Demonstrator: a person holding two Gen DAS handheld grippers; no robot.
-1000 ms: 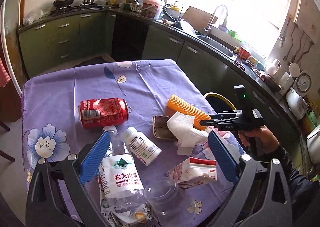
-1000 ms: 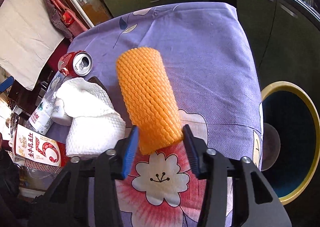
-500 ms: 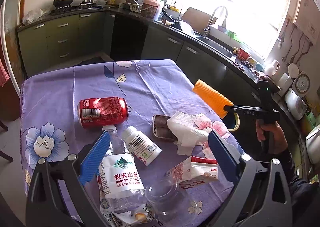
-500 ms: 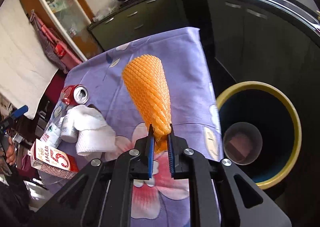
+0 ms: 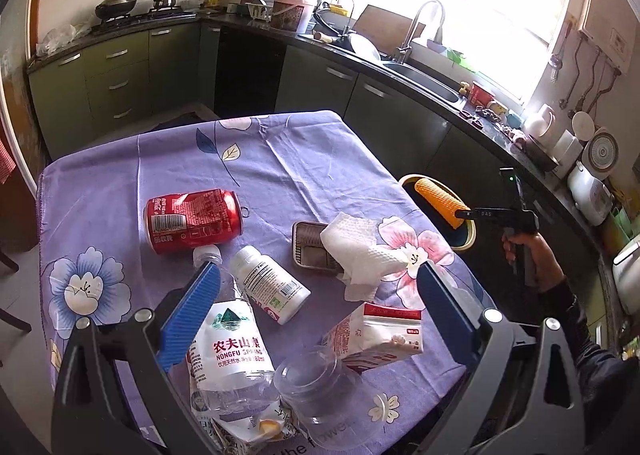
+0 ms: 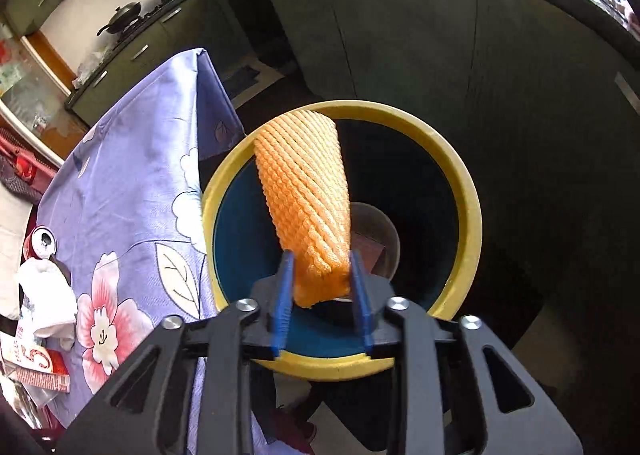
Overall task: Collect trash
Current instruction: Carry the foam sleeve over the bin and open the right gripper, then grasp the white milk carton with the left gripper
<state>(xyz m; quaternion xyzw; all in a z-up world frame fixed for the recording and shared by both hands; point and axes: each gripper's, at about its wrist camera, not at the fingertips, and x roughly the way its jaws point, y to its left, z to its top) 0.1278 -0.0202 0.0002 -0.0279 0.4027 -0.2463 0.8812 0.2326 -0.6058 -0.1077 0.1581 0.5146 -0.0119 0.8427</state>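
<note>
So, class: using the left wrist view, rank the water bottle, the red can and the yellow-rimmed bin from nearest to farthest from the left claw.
1. Water bottle: lying on the table right by the left claw, its neck next to the left pad.
2. Red can: on its side, farther up the table, to the left.
3. Yellow-rimmed bin: off the table's right edge.

The crushed water bottle (image 5: 232, 351) lying on the bench carries a white label with red Chinese characters "农夫山泉" and, under them, "NONGFU SPRING". The right hand-held gripper (image 5: 466, 212) shows the white letters "DAS" on its dark body. The milk carton (image 6: 34, 365) bears a large red "5" in the right wrist view. The red soda can (image 5: 194, 219) has a barcode and white print too small to read, as does the small white bottle's (image 5: 270, 285) label.
</note>
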